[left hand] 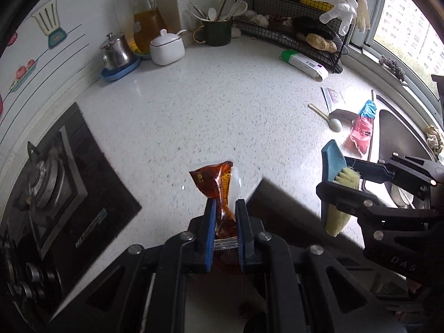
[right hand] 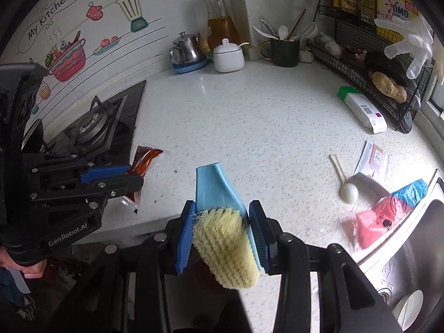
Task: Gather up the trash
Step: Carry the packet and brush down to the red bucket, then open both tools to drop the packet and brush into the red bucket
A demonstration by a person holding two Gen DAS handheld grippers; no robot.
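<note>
One reddish-brown sauce packet (left hand: 219, 187) is pinched between the two blue pads of the left claw (left hand: 225, 216) and held above the speckled counter (left hand: 208, 105). One scrubbing brush (right hand: 222, 222), blue-handled with pale yellow bristles, is clamped in the right claw (right hand: 222, 223). Ahead of and to the right of the right claw, one white spoon (right hand: 345, 187), one white-and-green carton (right hand: 362, 109), one paper sachet (right hand: 373, 159) and one pink-and-blue plastic bag (right hand: 385, 213) are seen lying on the counter, the bag just beside the sink (right hand: 416, 249).
</note>
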